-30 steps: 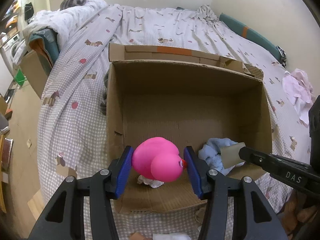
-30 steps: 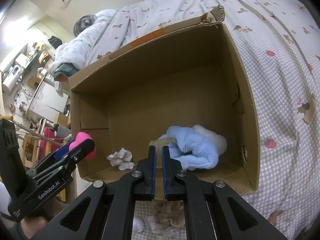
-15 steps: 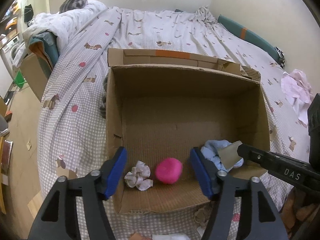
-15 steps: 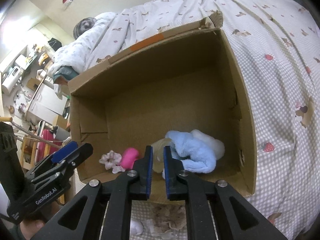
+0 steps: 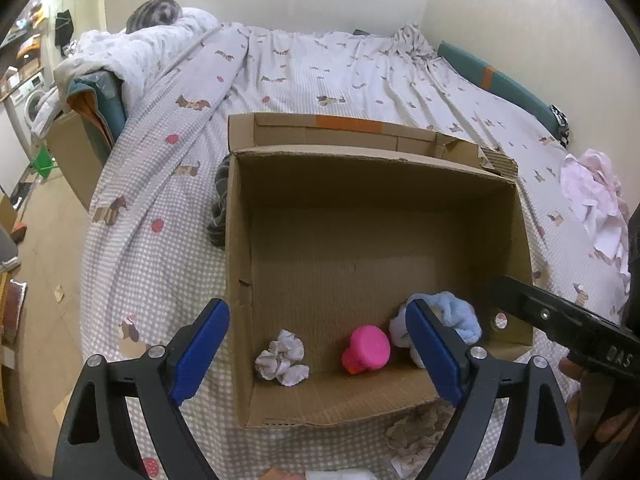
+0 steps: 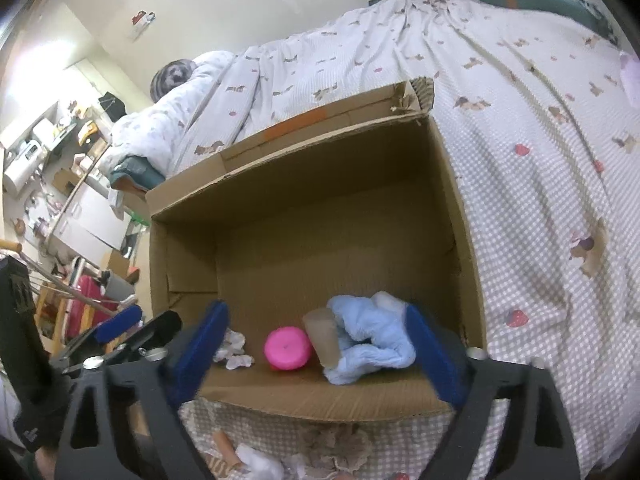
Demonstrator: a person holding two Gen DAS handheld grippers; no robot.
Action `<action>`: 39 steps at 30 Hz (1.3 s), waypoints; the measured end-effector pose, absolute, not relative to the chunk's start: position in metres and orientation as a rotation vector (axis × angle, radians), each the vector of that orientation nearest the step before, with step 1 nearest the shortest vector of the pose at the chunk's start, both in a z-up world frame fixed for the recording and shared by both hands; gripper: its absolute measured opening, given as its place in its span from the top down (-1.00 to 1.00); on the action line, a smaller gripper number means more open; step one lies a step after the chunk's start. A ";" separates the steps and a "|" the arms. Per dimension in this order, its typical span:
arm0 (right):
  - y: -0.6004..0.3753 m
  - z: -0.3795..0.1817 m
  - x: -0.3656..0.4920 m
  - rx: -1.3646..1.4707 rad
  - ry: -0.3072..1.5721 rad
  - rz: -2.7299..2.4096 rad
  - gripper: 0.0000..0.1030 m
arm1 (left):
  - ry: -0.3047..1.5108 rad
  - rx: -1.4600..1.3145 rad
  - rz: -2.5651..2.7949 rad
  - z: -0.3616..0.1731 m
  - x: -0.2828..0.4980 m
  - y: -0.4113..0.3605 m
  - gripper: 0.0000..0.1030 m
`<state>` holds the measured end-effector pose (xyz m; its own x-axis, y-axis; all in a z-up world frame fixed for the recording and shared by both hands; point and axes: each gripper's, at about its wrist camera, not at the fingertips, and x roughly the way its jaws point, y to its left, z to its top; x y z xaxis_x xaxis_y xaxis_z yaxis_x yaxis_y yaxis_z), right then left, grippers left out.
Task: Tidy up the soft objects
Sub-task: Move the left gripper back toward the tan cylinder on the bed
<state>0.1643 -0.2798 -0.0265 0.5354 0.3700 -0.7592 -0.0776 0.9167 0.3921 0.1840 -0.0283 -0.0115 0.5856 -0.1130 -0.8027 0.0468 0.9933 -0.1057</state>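
Both grippers hung over the box's (image 5: 516,216) near edge, jaws opening and holding nothing. Below and ahead of the left gripper (image 5: 318,354) lay the pink toy (image 5: 366,347); the tan piece (image 6: 323,338), lengthwise toward the right gripper (image 6: 316,354), rested against blue cloth (image 6: 372,338). Crumpled tissue (image 5: 282,358) lay left; loose scraps (image 6: 334,446) remained outside.

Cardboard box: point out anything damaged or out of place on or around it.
The cardboard box has a torn, ragged far-right corner flap. Crumpled scraps lie on the bedspread outside its near wall, not in the box with the pink toy.
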 end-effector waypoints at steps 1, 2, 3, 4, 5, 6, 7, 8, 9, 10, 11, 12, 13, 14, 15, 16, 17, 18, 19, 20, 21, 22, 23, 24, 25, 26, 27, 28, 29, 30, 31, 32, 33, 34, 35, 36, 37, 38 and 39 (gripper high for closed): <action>-0.279 -0.025 0.163 0.325 0.967 0.270 -1.00 | 0.939 -0.075 -0.091 -0.011 0.184 -0.028 -0.72; -0.278 -0.025 0.162 0.321 0.962 0.267 -1.00 | 0.939 -0.075 -0.089 -0.011 0.183 -0.028 -0.72; -0.278 -0.024 0.162 0.321 0.960 0.265 -1.00 | 0.939 -0.075 -0.088 -0.011 0.182 -0.027 -0.72; -0.278 -0.024 0.161 0.324 0.960 0.263 -1.00 | 0.939 -0.074 -0.086 -0.011 0.181 -0.027 -0.72; -0.278 -0.024 0.161 0.332 0.960 0.265 -1.00 | 0.939 -0.073 -0.083 -0.010 0.181 -0.027 -0.72; -0.278 -0.024 0.161 0.339 0.958 0.268 -1.00 | 0.936 -0.072 -0.082 -0.009 0.180 -0.027 -0.72; -0.277 -0.024 0.160 0.344 0.955 0.269 -1.00 | 0.931 -0.069 -0.081 -0.008 0.178 -0.026 -0.72; -0.277 -0.022 0.158 0.344 0.948 0.267 -1.00 | 0.924 -0.068 -0.078 -0.006 0.177 -0.025 -0.72; -0.276 -0.020 0.156 0.339 0.938 0.264 -1.00 | 0.915 -0.068 -0.075 -0.003 0.175 -0.024 -0.72; -0.276 -0.018 0.154 0.333 0.927 0.260 -1.00 | 0.904 -0.070 -0.072 0.000 0.172 -0.023 -0.72; -0.276 -0.016 0.152 0.323 0.913 0.251 -1.00 | 0.899 -0.073 -0.071 0.002 0.171 -0.022 -0.72; -0.275 -0.013 0.149 0.315 0.896 0.244 -1.00 | 0.893 -0.077 -0.071 0.004 0.169 -0.021 -0.72; -0.275 -0.011 0.146 0.310 0.881 0.240 -1.00 | 0.891 -0.081 -0.071 0.006 0.168 -0.019 -0.72; -0.275 -0.009 0.145 0.308 0.876 0.239 -1.00 | 0.890 -0.083 -0.069 0.007 0.166 -0.018 -0.73; -0.274 -0.008 0.143 0.306 0.874 0.244 -1.00 | 0.889 -0.085 -0.066 0.008 0.165 -0.017 -0.73; -0.273 -0.007 0.142 0.306 0.873 0.249 -1.00 | 0.885 -0.085 -0.061 0.009 0.163 -0.015 -0.73; -0.273 -0.007 0.141 0.305 0.874 0.251 -1.00 | 0.877 -0.079 -0.048 0.011 0.160 -0.014 -0.73; -0.272 -0.007 0.140 0.304 0.878 0.253 -1.00 | 0.869 -0.073 -0.039 0.013 0.159 -0.012 -0.73; -0.273 -0.007 0.138 0.301 0.881 0.255 -1.00 | 0.864 -0.071 -0.033 0.015 0.157 -0.011 -0.73; -0.272 -0.007 0.136 0.295 0.886 0.255 -1.00 | 0.861 -0.072 -0.030 0.016 0.155 -0.010 -0.73; -0.271 -0.007 0.134 0.290 0.889 0.254 -1.00 | 0.860 -0.078 -0.028 0.017 0.153 -0.008 -0.73; -0.271 -0.007 0.132 0.285 0.889 0.254 -1.00 | 0.862 -0.087 -0.026 0.018 0.151 -0.006 -0.75; -0.270 -0.006 0.130 0.280 0.887 0.253 -1.00 | 0.864 -0.096 -0.024 0.019 0.149 -0.004 -0.80; -0.270 -0.005 0.128 0.276 0.886 0.253 -1.00 | 0.866 -0.105 -0.024 0.019 0.148 -0.003 -0.83; -0.270 -0.005 0.125 0.272 0.885 0.253 -1.00 | 0.871 -0.118 -0.030 0.019 0.146 -0.001 -0.86; -0.271 -0.004 0.124 0.269 0.885 0.253 -1.00 | 0.879 -0.127 -0.042 0.019 0.144 0.001 -0.87; -0.271 -0.004 0.121 0.266 0.886 0.254 -1.00 | 0.887 -0.131 -0.047 0.019 0.142 0.002 -0.87; -0.271 -0.004 0.119 0.262 0.888 0.255 -1.00 | 0.887 -0.130 -0.042 0.020 0.138 0.004 -0.87; -0.271 -0.004 0.117 0.255 0.890 0.256 -1.00 | 0.886 -0.129 -0.039 0.020 0.135 0.004 -0.87; -0.271 -0.004 0.115 0.248 0.891 0.256 -1.00 | 0.887 -0.126 -0.037 0.020 0.132 0.005 -0.88; -0.270 -0.004 0.113 0.239 0.893 0.257 -1.00 | 0.891 -0.128 -0.032 0.020 0.129 0.008 -0.92; -0.270 -0.004 0.110 0.230 0.895 0.256 -1.00 | 0.895 -0.132 -0.030 0.019 0.126 0.009 -0.98; -0.270 -0.005 0.107 0.223 0.896 0.254 -1.00 | 0.901 -0.137 -0.025 0.018 0.123 0.010 -0.98; -0.270 -0.006 0.104 0.221 0.901 0.253 -1.00 | 0.908 -0.140 -0.019 0.017 0.120 0.011 -0.98; -0.271 -0.007 0.102 0.223 0.907 0.254 -1.00 | 0.916 -0.141 -0.012 0.016 0.117 0.012 -0.98; -0.270 -0.008 0.100 0.225 0.914 0.257 -1.00 | 0.922 -0.140 -0.007 0.014 0.115 0.013 -0.98; -0.270 -0.009 0.096 0.224 0.918 0.257 -1.00 | 0.931 -0.139 -0.003 0.012 0.112 0.014 -0.98; -0.270 -0.010 0.093 0.219 0.922 0.256 -1.00 | 0.938 -0.139 -0.002 0.011 0.110 0.014 -0.98; -0.269 -0.011 0.090 0.213 0.925 0.255 -1.00 | 0.946 -0.139 -0.003 0.010 0.109 0.015 -0.98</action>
